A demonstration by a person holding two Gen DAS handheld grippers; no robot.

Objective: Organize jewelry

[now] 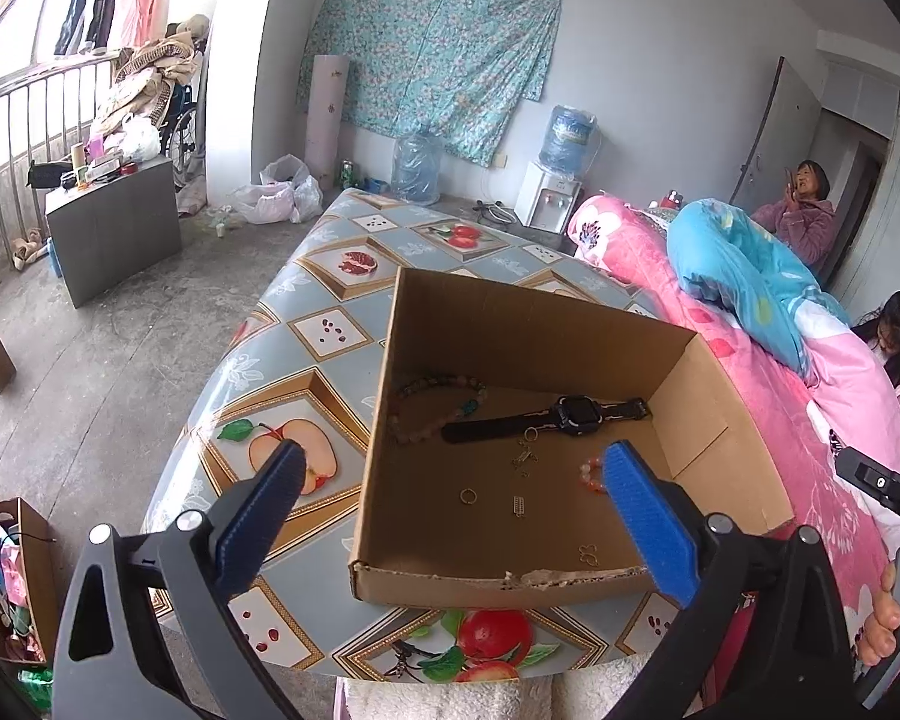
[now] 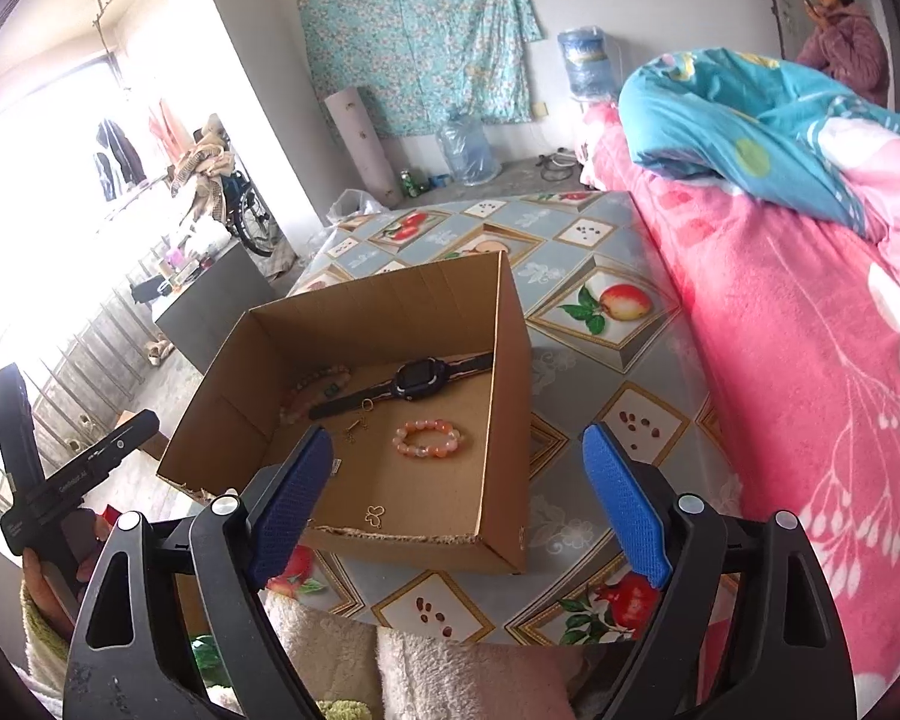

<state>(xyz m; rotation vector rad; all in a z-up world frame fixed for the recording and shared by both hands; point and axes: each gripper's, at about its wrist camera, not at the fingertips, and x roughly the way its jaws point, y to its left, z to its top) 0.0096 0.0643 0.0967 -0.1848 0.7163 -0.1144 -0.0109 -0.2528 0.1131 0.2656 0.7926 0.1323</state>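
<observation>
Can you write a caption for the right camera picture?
Open right gripper above a cardboard box holding a watch and orange bead bracelet.

Pink bracelet (image 1: 591,476) half behind tongs pad

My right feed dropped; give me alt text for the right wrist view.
An open cardboard box on a fruit-patterned table holds a black watch, an orange bead bracelet and small gold pieces. The right gripper is open and empty above its near edge.
</observation>
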